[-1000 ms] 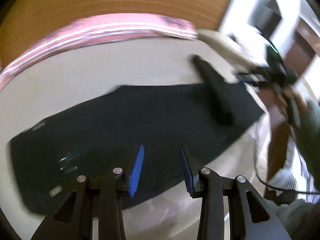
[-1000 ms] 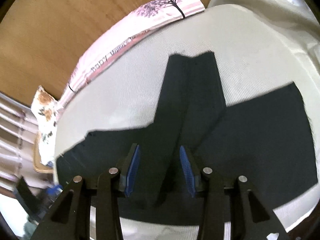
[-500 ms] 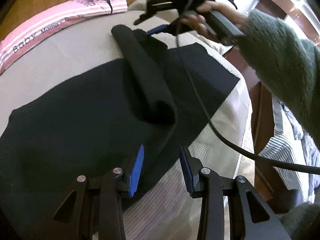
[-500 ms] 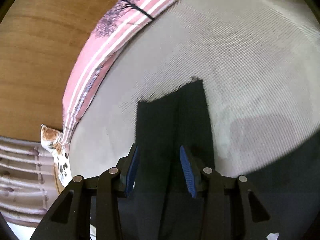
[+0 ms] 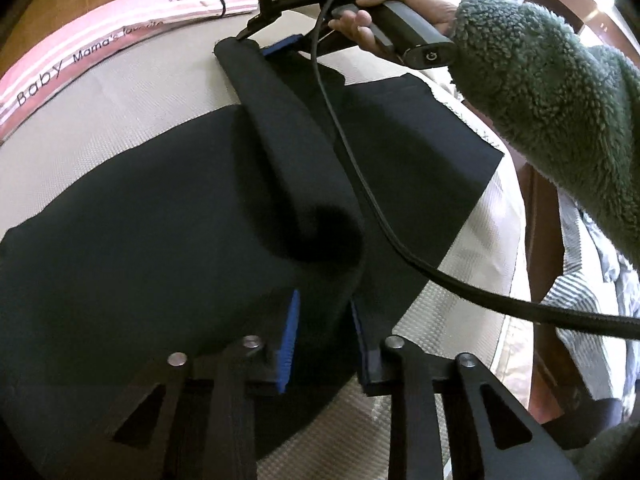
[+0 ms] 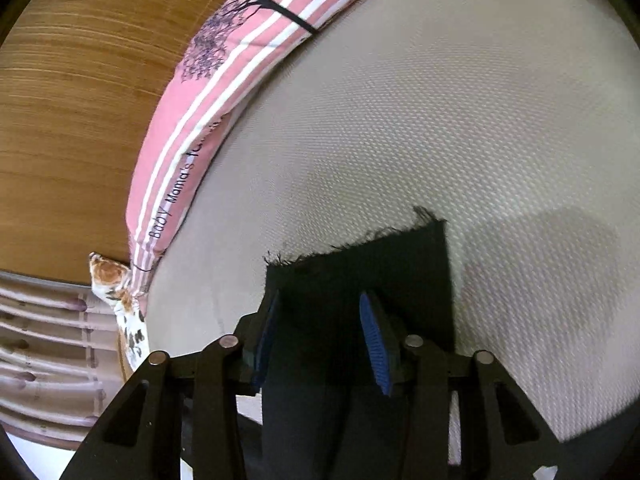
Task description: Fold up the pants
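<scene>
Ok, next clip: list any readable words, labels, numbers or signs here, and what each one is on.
"Baby Mama's" then a cut-off word, unreadable: on the pink striped pillow, also seen in the right wrist view.
Power symbol: on the end of the right gripper's handle.
No other text visible.

Black two-finger gripper with blue ribbed pads and silver screws, lower frame; upper right, bare hand, fuzzy grey-green fleece sleeve, black cable.

The black fabric pants run off the left wrist view's left edge; in the right wrist view, their frayed hem's lower part is hidden behind the gripper.
</scene>
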`<action>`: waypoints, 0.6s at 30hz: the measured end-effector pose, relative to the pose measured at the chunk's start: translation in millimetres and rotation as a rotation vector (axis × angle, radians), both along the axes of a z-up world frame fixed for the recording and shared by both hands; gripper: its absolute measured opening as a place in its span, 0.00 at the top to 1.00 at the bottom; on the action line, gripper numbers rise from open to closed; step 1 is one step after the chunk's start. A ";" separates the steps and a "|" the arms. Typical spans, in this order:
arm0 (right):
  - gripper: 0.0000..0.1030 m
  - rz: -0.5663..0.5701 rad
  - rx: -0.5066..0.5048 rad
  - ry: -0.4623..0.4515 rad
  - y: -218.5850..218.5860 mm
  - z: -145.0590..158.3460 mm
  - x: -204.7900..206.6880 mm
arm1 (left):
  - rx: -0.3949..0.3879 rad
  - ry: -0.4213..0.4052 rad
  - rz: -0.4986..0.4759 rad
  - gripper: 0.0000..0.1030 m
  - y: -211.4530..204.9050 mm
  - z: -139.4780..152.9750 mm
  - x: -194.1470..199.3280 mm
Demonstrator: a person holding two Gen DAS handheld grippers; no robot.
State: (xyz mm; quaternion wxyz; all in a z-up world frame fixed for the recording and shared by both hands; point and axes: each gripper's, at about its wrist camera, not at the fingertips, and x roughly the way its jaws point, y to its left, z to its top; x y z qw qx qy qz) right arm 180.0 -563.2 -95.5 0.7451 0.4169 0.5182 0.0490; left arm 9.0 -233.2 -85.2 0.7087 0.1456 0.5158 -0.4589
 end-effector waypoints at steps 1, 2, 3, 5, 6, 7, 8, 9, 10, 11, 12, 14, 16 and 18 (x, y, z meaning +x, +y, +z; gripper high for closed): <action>0.74 0.012 0.009 -0.004 1.5 -1.0 1.1 | -0.003 0.007 0.002 0.79 0.8 0.5 0.7; 0.81 0.024 0.008 -0.005 3.9 -1.8 2.3 | -0.005 0.009 0.001 0.80 1.1 0.7 1.2; 0.87 0.033 0.000 -0.004 5.9 -2.0 2.9 | -0.006 0.007 -0.002 0.80 1.4 0.8 0.6; 0.88 0.044 -0.011 -0.022 8.4 0.4 2.2 | -0.001 0.008 -0.001 0.80 2.0 0.3 1.4; 0.89 0.044 -0.010 -0.025 8.8 1.2 1.5 | -0.001 0.012 0.003 0.80 2.4 -0.6 2.0; 0.89 0.050 0.003 -0.035 9.2 1.9 1.2 | -0.001 0.015 0.005 0.80 2.7 -0.8 3.1; 0.89 0.059 0.010 -0.044 9.7 2.3 1.2 | -0.001 0.018 0.006 0.80 3.0 -1.3 3.5; 0.89 0.066 0.004 -0.046 10.0 2.4 1.1 | -0.002 0.020 0.007 0.80 3.3 -1.3 4.3; 0.87 0.075 0.000 -0.053 10.7 2.8 1.3 | -0.004 0.023 0.008 0.80 3.5 -1.9 4.5; 0.86 0.082 0.001 -0.061 11.4 3.0 1.5 | -0.004 0.027 0.011 0.80 3.9 -2.0 5.1; 0.85 0.085 0.002 -0.064 11.8 2.5 2.0 | -0.005 0.030 0.013 0.80 4.2 -2.3 5.6; 0.83 0.084 -0.012 -0.068 12.0 1.5 3.2 | -0.008 0.037 0.017 0.80 5.0 -2.8 6.9; 0.83 0.083 -0.034 -0.078 11.0 -0.8 5.1 | -0.008 0.040 0.019 0.80 5.0 -3.9 7.2; 0.83 0.082 -0.022 -0.092 8.7 -6.4 8.3 | -0.008 0.040 0.020 0.80 6.2 -3.8 8.1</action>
